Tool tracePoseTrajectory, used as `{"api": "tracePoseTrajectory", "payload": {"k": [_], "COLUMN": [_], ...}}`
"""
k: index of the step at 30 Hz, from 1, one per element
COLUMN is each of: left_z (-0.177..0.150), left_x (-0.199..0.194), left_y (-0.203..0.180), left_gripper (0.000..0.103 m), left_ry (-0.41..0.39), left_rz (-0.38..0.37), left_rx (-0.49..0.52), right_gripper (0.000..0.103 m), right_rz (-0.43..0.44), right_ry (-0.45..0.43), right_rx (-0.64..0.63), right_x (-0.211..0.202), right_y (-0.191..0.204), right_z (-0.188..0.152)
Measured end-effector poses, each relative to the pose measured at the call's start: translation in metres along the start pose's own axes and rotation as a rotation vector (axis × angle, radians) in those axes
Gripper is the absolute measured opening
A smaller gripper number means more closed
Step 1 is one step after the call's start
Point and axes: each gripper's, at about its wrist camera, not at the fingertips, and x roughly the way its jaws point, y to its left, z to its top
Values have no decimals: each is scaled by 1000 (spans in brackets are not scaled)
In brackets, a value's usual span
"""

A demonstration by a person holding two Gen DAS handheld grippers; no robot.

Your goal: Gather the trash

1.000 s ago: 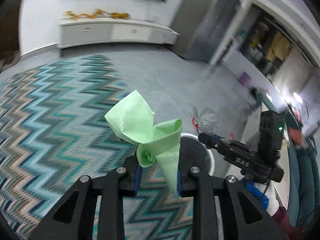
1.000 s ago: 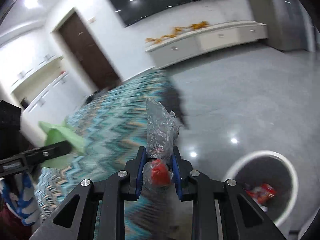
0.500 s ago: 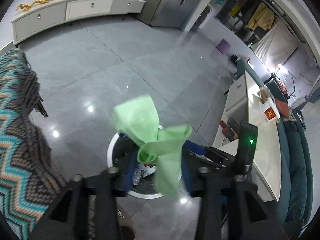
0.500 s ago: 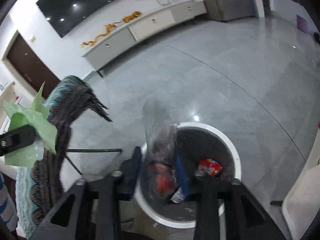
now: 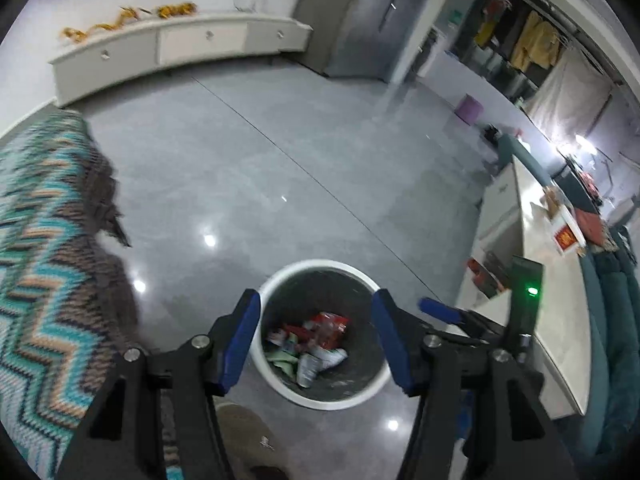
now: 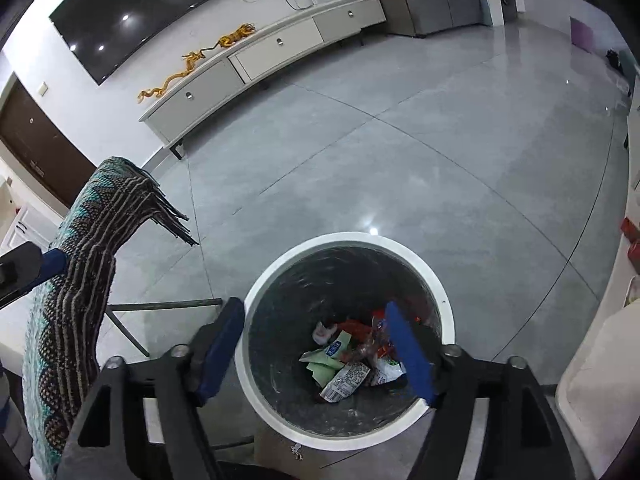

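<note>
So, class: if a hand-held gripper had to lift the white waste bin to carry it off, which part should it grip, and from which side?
Grip the white rim from straight above, one finger inside the wall and one outside. The waste bin stands upright and open-topped, and its round body looks too wide to span, so the thin rim is probably the only pinchable part. Choose a stretch clear of the wrappers lying at the bottom.

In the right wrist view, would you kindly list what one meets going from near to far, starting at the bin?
White round trash bin with a dark liner → glossy grey tiled floor → long white low cabinet with drawers → golden dragon ornament on its top → large black wall screen.
</note>
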Motion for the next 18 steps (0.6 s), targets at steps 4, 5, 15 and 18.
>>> {"api": "tracePoseTrajectory", "payload": {"k": [4, 5, 15, 18], "left_z": [-8, -10, -51, -66], "left_x": [-35, -46, -148, -175], "left_y": [22, 28, 91, 118], "left_gripper": [56, 56, 56, 56], "left_ry": [-107, -134, -327, -354], "left_rz": [81, 103, 357, 407], "left_rx": [-37, -44, -89, -138], "right_gripper": [91, 92, 97, 97], "right_rz": [-5, -6, 49, 89], "right_ry": [-45, -59, -181, -200], "right_rx": [-67, -89, -358, -422], "right_x": [-18, -24, -71, -78], "right_y": [34, 47, 192, 232], "right_z": [3, 4, -1, -10]}}
